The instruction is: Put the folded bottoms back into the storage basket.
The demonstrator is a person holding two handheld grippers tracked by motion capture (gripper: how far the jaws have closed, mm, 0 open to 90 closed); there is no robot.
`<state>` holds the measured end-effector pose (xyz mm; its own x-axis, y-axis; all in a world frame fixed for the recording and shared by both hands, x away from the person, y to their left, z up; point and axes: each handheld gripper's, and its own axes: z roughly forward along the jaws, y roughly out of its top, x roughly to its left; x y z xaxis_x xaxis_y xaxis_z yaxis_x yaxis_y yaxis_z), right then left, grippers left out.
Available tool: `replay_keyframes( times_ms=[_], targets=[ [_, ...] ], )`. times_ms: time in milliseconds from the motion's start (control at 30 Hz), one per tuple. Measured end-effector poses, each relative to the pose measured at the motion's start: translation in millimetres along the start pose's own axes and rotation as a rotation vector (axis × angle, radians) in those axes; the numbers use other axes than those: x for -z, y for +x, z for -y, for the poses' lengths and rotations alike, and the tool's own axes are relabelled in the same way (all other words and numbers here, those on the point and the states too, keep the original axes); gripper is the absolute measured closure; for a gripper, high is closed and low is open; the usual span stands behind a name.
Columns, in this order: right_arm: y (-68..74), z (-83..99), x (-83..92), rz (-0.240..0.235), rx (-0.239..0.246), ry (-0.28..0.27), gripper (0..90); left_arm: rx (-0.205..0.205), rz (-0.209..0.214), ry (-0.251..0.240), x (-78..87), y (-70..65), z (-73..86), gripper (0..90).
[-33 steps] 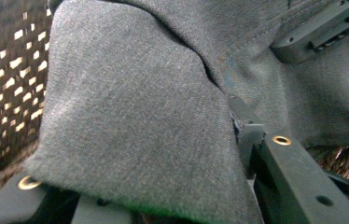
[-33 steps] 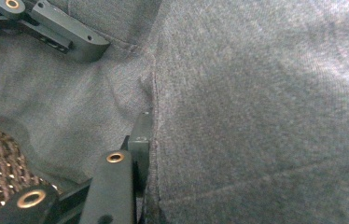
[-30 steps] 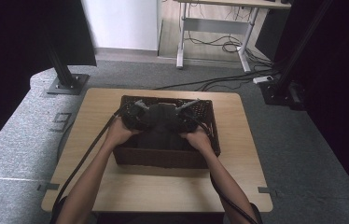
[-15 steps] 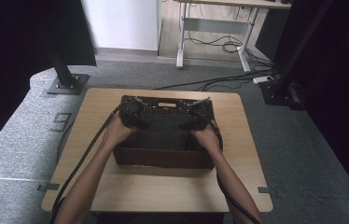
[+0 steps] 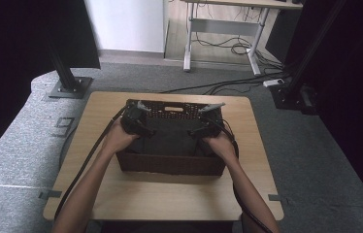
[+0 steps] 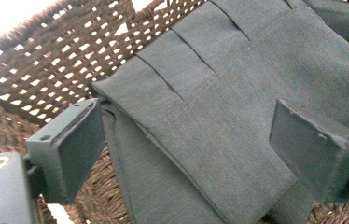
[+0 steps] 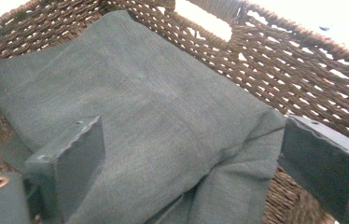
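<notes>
Sitting under both claws, the light wooden worktop (image 5: pixel 165 194) is carrying a dark woven basket (image 5: pixel 170 164), and the person's forearms are reaching over the basket's near wall into it. Filling the basket's floor is a folded grey garment (image 5: pixel 169 138), lying flat below and between the two claws, with pleats and a seam showing at the end ahead of the left one. The wicker wall with its handle slot is rising just beyond the right claw, past the cloth's far edge.

Hanging over the left end of the basket, the left claw (image 6: pixel 186 140) is standing spread, its jaws having just been opening; the cloth is lying beneath the gap between them, and neither pad is pressing on it. Hovering over the right end, the right claw (image 7: pixel 191 154) is likewise spread wide after just opening, the garment's folded corner lying loose below its jaws, untouched by either pad. Black cables are trailing back from each claw along the person's arms.
</notes>
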<state>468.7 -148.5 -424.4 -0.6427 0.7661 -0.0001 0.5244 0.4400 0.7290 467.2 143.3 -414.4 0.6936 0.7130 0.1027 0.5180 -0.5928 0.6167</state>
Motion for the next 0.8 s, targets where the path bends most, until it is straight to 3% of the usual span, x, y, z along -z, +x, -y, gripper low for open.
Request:
replay_keyframes(
  times_ms=[167,700,800],
  targets=[
    [-0.8,4.7,8.5,-0.004,0.018,-0.010,2.6,-0.011,0.005,-0.020,8.6,-2.2,5.1,3.1],
    [0.4,18.9,33.5,-0.032,0.031,-0.037,1.7,-0.032,0.028,-0.126,40.6,-7.1,24.2,0.5],
    [0.4,21.3,38.1,-0.034,0.033,-0.041,1.7,-0.021,0.036,-0.147,45.3,-6.7,29.7,0.2]
  ],
)
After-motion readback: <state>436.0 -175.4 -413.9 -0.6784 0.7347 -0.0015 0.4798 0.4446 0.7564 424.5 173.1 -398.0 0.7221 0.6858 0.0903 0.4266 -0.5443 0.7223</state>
